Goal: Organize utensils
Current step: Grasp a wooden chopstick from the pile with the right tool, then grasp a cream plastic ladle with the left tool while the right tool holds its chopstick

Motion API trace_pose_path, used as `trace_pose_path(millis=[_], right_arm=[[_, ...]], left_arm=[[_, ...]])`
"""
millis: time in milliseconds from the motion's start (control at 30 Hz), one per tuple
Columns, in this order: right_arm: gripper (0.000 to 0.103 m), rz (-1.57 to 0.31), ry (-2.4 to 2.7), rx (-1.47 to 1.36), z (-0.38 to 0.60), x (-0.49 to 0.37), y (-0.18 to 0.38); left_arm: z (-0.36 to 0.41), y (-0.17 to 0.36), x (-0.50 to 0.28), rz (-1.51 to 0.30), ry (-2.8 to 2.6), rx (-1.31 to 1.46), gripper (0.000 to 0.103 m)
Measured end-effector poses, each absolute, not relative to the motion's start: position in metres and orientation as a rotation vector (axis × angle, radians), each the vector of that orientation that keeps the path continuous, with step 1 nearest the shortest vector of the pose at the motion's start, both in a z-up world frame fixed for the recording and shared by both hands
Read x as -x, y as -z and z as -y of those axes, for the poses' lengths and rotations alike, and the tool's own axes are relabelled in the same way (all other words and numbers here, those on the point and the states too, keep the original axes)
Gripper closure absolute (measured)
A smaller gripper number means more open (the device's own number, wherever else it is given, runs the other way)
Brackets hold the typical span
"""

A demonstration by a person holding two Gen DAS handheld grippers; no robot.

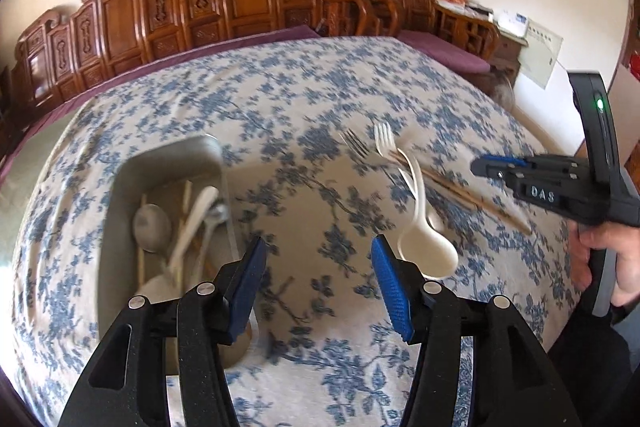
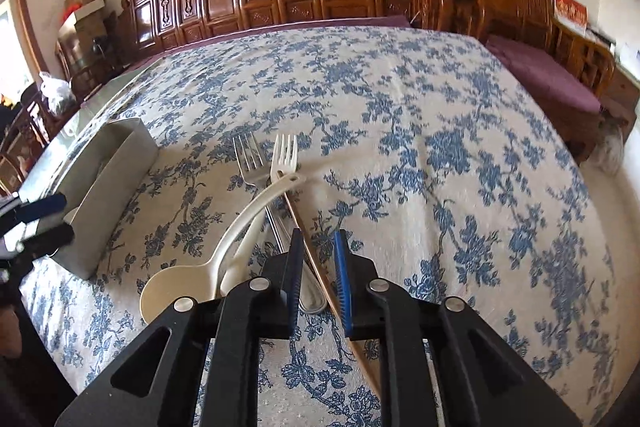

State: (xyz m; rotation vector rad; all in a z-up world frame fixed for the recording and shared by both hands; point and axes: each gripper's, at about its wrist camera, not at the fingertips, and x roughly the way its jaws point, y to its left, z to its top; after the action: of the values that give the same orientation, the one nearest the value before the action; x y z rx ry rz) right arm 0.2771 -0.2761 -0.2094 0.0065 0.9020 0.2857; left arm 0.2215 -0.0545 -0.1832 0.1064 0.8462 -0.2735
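Hovering over the floral tablecloth (image 2: 420, 131), the right gripper (image 2: 318, 269) stood narrowly parted, wooden chopsticks (image 2: 316, 267) running between its jaws though not visibly pinched. Just left lay a cream plastic spoon (image 2: 224, 255), a steel fork (image 2: 250, 163) and a cream plastic fork (image 2: 285, 155), handles crossing. The left gripper (image 1: 318, 283) hung wide and empty beside the grey utensil tray (image 1: 120, 187), which held spoons and chopsticks.

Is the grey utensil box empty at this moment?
No. The grey box already holds a metal spoon, a white spoon and chopsticks.
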Motion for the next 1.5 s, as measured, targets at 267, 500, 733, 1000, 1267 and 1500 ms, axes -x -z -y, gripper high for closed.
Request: trace_pose_path(millis=[267,500,733,1000,1267,1500], right_arm=[[0.085,-1.003,-0.314,0.033,0.281,-0.288,0.236],[0.085,-1.008,-0.33,0.058,0.277,-0.285,0.24],[0.093,-1.0,-0.289,0.103,0.277,-0.286,0.24],[0.097,-0.999,-0.263,0.108,0.28,-0.29,0.241],[0.097,-0.985,-0.208,0.066,0.293,-0.297,0.237],[0.097,-0.989,-0.197,0.057,0.296,-0.299,0.239]], left_arm=[[0.077,0.2,-0.227,-0.891,0.301,-0.137,0.051],[0.086,0.21,-0.228,-0.918,0.316,-0.141,0.051],[0.093,0.208,-0.232,-0.919,0.331,-0.134,0.051],[0.098,0.208,-0.236,-0.926,0.333,-0.149,0.051],[0.107,0.207,-0.253,-0.947,0.364,-0.175,0.051],[0.117,0.216,-0.278,-1.002,0.41,-0.158,0.055]])
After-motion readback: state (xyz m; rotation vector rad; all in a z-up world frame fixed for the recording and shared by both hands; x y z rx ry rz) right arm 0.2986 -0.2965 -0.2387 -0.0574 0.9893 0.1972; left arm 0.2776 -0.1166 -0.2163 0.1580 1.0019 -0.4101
